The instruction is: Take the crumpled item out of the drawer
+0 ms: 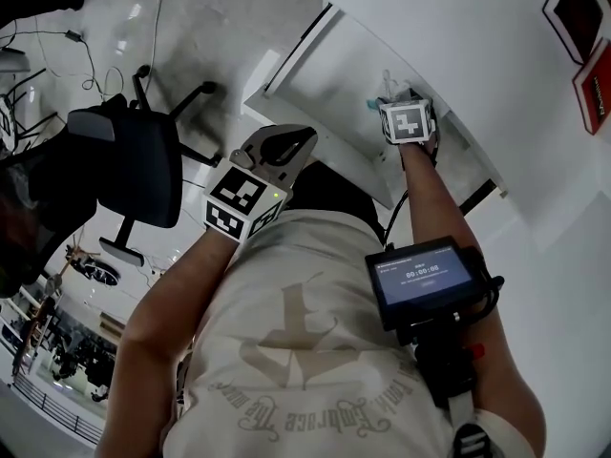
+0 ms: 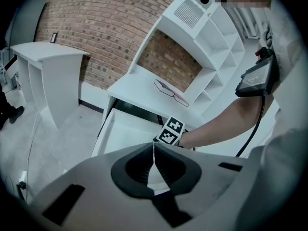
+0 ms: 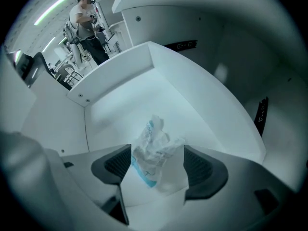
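A crumpled white wrapper with blue print [image 3: 155, 155] lies on the floor of the open white drawer [image 3: 120, 71]. My right gripper [image 3: 156, 163] points straight down into the drawer with its jaws wide, one on each side of the wrapper; the pads do not press on it. In the head view the right gripper [image 1: 406, 113] is over the drawer [image 1: 315, 122], and a bit of the wrapper [image 1: 387, 89] shows beside its marker cube. My left gripper [image 2: 154, 154] is shut and holds nothing; it hangs back near my chest [image 1: 286, 146], aimed at the drawer [image 2: 122, 134].
The drawer hangs out from a white desk [image 1: 477, 55] with red books [image 1: 578, 8] on top. A black office chair [image 1: 134, 165] stands to the left on the floor. A small screen [image 1: 423, 277] is strapped to my right forearm. White shelves [image 2: 207, 47] rise above the desk.
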Action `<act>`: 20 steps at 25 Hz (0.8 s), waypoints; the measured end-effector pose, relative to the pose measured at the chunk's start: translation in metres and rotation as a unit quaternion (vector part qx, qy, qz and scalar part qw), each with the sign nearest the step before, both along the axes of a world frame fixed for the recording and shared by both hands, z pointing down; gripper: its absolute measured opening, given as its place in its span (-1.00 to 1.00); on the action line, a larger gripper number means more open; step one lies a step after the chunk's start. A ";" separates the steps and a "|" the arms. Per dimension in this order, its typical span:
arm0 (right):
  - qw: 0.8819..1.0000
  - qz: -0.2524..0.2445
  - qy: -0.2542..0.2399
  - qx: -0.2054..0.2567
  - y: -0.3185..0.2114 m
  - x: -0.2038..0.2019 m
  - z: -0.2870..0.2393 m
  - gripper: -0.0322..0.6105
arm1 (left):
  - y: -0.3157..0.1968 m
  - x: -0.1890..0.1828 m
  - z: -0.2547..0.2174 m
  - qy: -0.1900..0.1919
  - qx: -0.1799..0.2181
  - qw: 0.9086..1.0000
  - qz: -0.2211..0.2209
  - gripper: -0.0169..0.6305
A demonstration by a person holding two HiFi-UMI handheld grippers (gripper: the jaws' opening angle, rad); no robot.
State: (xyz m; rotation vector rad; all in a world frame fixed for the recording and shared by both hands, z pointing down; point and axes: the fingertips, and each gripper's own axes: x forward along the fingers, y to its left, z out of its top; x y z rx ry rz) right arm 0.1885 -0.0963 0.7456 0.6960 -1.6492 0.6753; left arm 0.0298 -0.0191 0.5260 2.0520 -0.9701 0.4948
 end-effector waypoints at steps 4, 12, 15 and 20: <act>0.999 0.001 -0.006 -0.032 0.010 -0.005 0.003 0.13 | 0.000 0.001 0.000 0.000 -0.004 1.000 0.002 -0.86; 0.997 -0.046 -0.010 -0.060 0.008 -0.045 0.035 0.13 | -0.014 -0.018 0.015 0.000 -0.011 1.000 -0.005 -0.86; 0.996 -0.061 -0.015 -0.062 0.009 -0.050 0.032 0.12 | -0.013 -0.018 0.012 -0.002 -0.009 1.000 -0.008 -0.86; 0.995 -0.056 -0.016 -0.078 0.015 -0.039 0.036 -0.01 | -0.014 -0.012 0.020 -0.009 -0.008 1.000 -0.012 -0.86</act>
